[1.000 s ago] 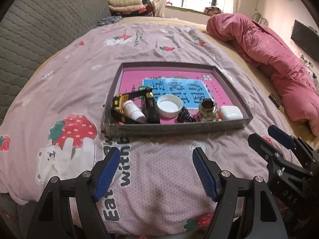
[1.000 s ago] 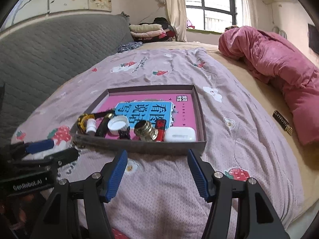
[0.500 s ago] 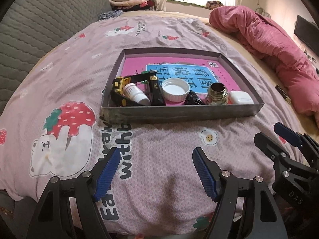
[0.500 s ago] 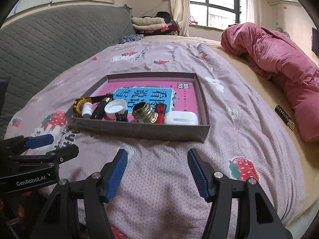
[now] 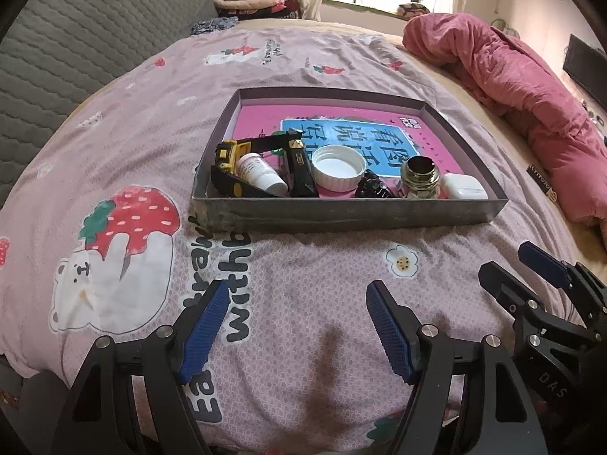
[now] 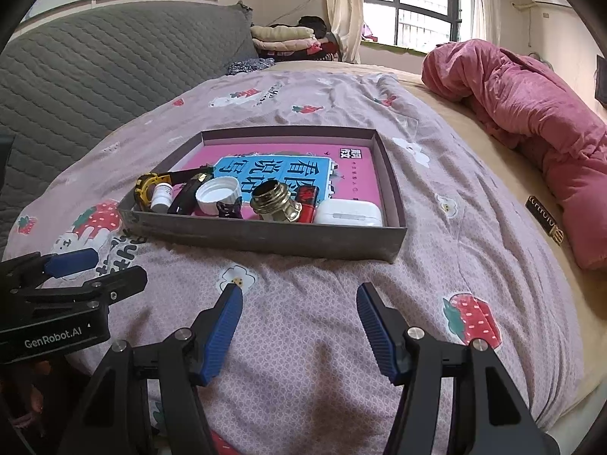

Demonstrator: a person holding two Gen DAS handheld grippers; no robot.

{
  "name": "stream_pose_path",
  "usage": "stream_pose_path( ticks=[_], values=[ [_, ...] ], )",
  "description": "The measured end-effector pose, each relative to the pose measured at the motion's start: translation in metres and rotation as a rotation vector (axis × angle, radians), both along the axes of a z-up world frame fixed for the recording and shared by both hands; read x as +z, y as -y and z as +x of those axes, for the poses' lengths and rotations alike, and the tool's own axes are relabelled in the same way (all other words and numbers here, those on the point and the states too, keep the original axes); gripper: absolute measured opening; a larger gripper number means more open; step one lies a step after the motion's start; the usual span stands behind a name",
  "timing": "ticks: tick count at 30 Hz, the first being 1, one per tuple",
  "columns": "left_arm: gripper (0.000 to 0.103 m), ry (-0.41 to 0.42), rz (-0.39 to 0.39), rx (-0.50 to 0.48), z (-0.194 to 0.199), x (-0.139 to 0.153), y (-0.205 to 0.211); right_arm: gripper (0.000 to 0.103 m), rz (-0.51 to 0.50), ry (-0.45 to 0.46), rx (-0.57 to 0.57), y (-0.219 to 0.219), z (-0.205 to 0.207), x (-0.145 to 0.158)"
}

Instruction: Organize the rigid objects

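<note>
A grey quilted headboard [image 5: 76, 38] stands at the far left, and a pink strawberry-print bedsheet [image 5: 151, 151] covers the bed in front of it. The left gripper [image 5: 296, 326] hovers over the near part of the sheet with its blue-padded jaws wide apart and nothing between them.

Beyond both grippers a shallow grey box tray [image 5: 341, 216] rests on the sheet, with a pink and blue book [image 5: 341, 132] lying flat on its floor. Along the tray's near wall, from the left:
- a yellow and black toy excavator [image 5: 235, 163], its arm reaching to the right;
- a white pill bottle [image 5: 261, 174] on its side, lying against the excavator;
- a white ribbed cap [image 5: 337, 167], open side up;
- a small black clip [image 5: 373, 187] just in front of the cap;
- a brass-coloured metal jar [image 5: 419, 176], mouth up;
- a red object [image 6: 307, 204], partly hidden behind the jar;
- a white earbuds case [image 5: 464, 185] in the near right corner.

The right gripper [image 6: 299, 322] hovers near the left one, also short of the tray, jaws wide and empty. A crumpled pink quilt [image 6: 531, 113] lies well off to the right.
</note>
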State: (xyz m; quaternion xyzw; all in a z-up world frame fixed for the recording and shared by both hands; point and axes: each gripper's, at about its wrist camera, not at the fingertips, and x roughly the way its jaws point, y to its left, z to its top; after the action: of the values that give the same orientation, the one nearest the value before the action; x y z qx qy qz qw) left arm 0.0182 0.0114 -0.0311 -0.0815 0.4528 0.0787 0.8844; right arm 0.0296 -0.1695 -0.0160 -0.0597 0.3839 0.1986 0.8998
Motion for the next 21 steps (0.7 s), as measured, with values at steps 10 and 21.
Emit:
stream_pose_path(
  ticks=[10,21],
  values=[
    [0.076,-0.018,-0.002,0.013,0.002,-0.005,-0.003,0.062,-0.009,-0.004,0.001,0.000,0.000,-0.002],
    [0.076,-0.042,0.000,0.001,0.004,-0.011,-0.003,0.062,-0.018,-0.005,-0.007,0.000,0.002,-0.002]
  ],
)
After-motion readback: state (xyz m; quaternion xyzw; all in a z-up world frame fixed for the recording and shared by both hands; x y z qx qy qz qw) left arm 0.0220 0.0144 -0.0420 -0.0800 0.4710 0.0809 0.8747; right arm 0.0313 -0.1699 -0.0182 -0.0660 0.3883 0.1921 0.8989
